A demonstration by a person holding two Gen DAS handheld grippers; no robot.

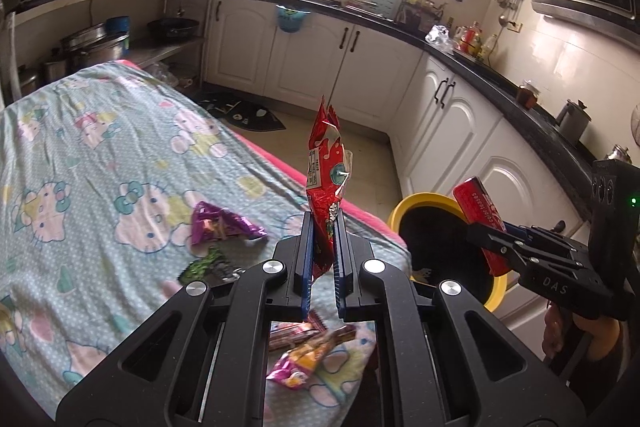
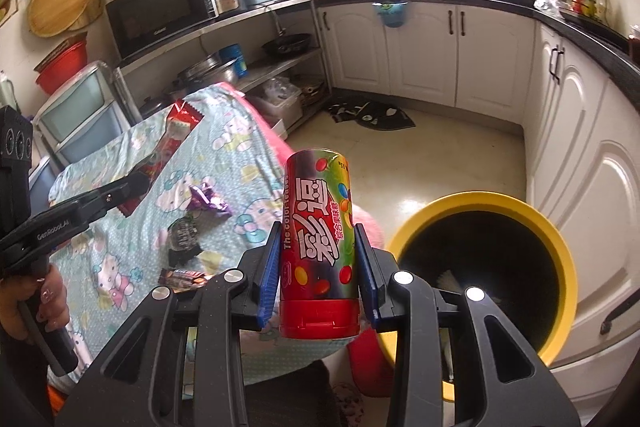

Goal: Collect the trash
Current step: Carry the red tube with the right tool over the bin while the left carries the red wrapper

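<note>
My left gripper (image 1: pixel 323 223) is shut on a red snack wrapper (image 1: pixel 325 167) that stands upright between its blue pads, above the table's right edge. My right gripper (image 2: pixel 318 231) is shut on a red candy tube (image 2: pixel 318 227) with coloured sweets printed on it. The tube hangs just left of a yellow-rimmed bin (image 2: pixel 472 201) with a dark inside. In the left wrist view the right gripper (image 1: pixel 486 241) holds the tube (image 1: pixel 476 205) over the bin's rim (image 1: pixel 400 213). A purple wrapper (image 1: pixel 222 227), a green-black wrapper (image 1: pixel 206 265) and a pink-orange wrapper (image 1: pixel 308 357) lie on the cloth.
The table wears a cartoon-cat cloth (image 1: pixel 100 147) with a pink edge. A brown bar wrapper (image 2: pixel 184 277) lies near its front. White cabinets (image 2: pixel 420 59) under a black counter wrap the room. A dark mat (image 2: pixel 372 115) lies on the tiled floor. A steel shelf holds a microwave (image 2: pixel 156 11).
</note>
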